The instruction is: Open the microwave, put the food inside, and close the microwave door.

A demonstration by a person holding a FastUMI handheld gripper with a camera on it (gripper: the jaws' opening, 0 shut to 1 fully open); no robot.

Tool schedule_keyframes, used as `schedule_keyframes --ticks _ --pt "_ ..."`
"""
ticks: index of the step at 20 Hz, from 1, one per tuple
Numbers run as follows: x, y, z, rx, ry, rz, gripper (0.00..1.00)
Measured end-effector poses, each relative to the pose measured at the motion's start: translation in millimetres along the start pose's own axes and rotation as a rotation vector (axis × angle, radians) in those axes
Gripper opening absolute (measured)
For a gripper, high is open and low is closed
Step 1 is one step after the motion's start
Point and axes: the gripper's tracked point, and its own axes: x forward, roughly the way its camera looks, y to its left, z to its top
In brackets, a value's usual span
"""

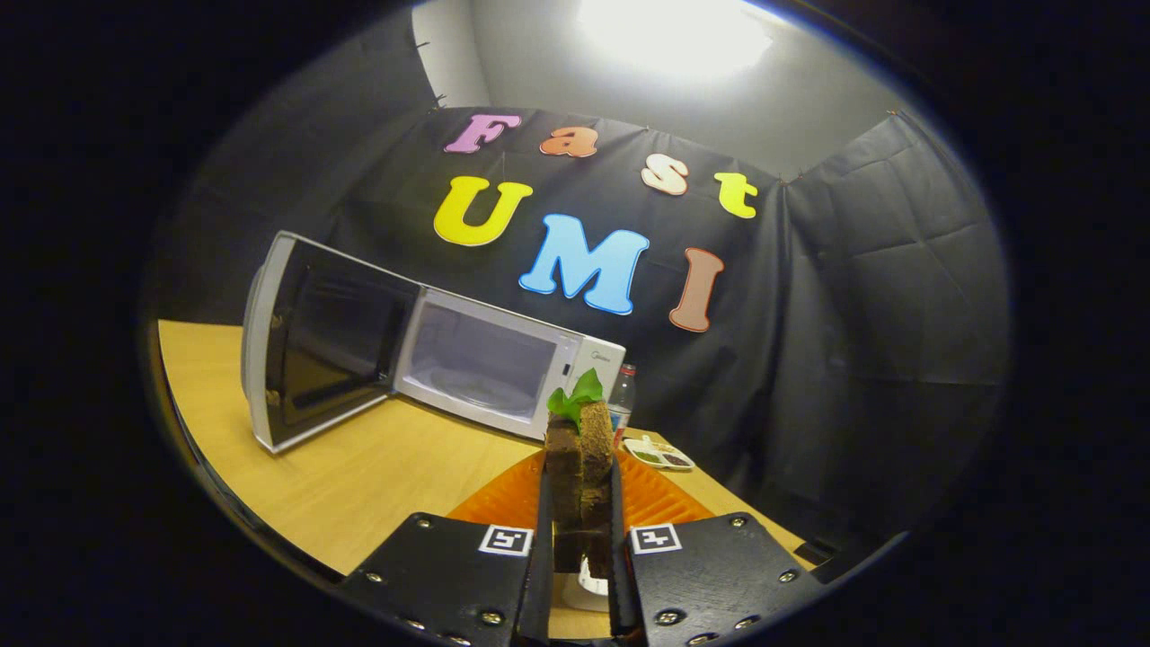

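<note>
1. Gripper (579,503) clamped tight on a chunk of brown food (578,485), one finger pressing each side, so it's gripping that and nothing else.
2. Looks like two dark, cakey slabs stood upright side by side, with a green leaf (575,397) sticking out of the top. Can't tell what kind of food exactly.
3. Held over an orange ribbed plate (503,500), which sits toward the near edge of the tabletop (359,476). Can't tell whether the food's bottom is touching the plate or lifted clear of it.
4. Something small and white (588,589) peeking out low down between the fingers, too hidden to name.
5. White microwave (503,364) sitting further back on the wooden tabletop, toward the far edge, right up near the black cloth wall (862,296).
6. Microwave door (314,346) swung wide open on its left hinge, dark inner face showing. Cavity looks pale inside, nothing made out in there.
7. Food well apart from the microwave, with a bare stretch of table between them.
8. Clear plastic bottle (622,395) standing just beside the microwave's right end, behind the held food.
9. Small white divided dish (660,456) near the bottle, just past the orange plate, with greenish and brownish stuff in its compartments.
</note>
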Motion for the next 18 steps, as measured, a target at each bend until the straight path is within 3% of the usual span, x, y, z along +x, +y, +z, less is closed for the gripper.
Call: schedule_keyframes --ticks 3,7,14,18 --pt "8 35 14 0.144 0.004 0.115 0.25" --pt "32 82 26 0.433 0.056 0.292 0.25" --pt "129 113 37 0.649 0.098 0.334 0.25" --pt "193 124 35 0.658 0.14 0.299 0.25"
